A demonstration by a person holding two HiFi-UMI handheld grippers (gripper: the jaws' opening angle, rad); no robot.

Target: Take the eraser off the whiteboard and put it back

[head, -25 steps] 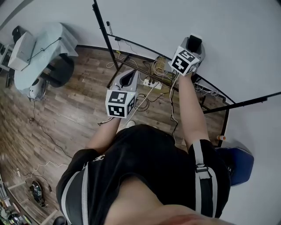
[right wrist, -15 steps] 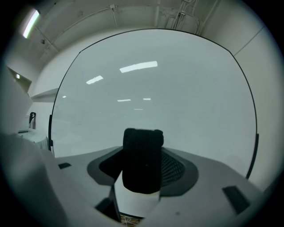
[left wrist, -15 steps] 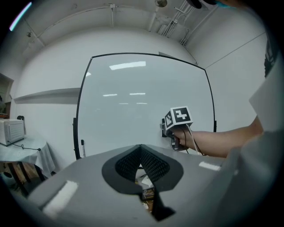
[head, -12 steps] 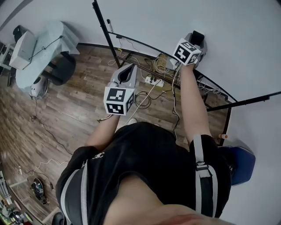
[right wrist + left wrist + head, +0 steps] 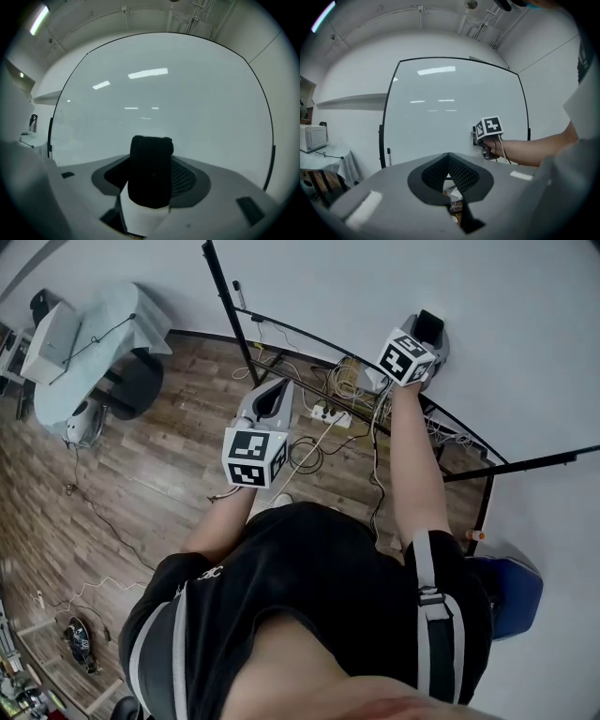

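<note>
The whiteboard (image 5: 525, 324) fills the upper right of the head view and nearly all of the right gripper view as a bare board (image 5: 164, 93). My right gripper (image 5: 427, 332) points level at the board and is shut on the eraser (image 5: 150, 171), a black felt block on a white body standing upright between the jaws. The eraser (image 5: 428, 324) is right at the board; whether it touches I cannot tell. My left gripper (image 5: 279, 387) hangs lower and to the left, away from the board, shut with nothing in it. In its own view my left gripper (image 5: 448, 157) faces the board (image 5: 450, 108).
Black stand legs (image 5: 225, 306) run under the board, with tangled cables and a power strip (image 5: 328, 413) on the wood floor. A blue chair (image 5: 511, 592) is at lower right. A cloth-covered table (image 5: 103, 324) with a white appliance (image 5: 47, 348) stands far left.
The right gripper has moved up and to the right in the head view, closer to the whiteboard, with the eraser still in it. The left gripper has stayed nearly where it was.
</note>
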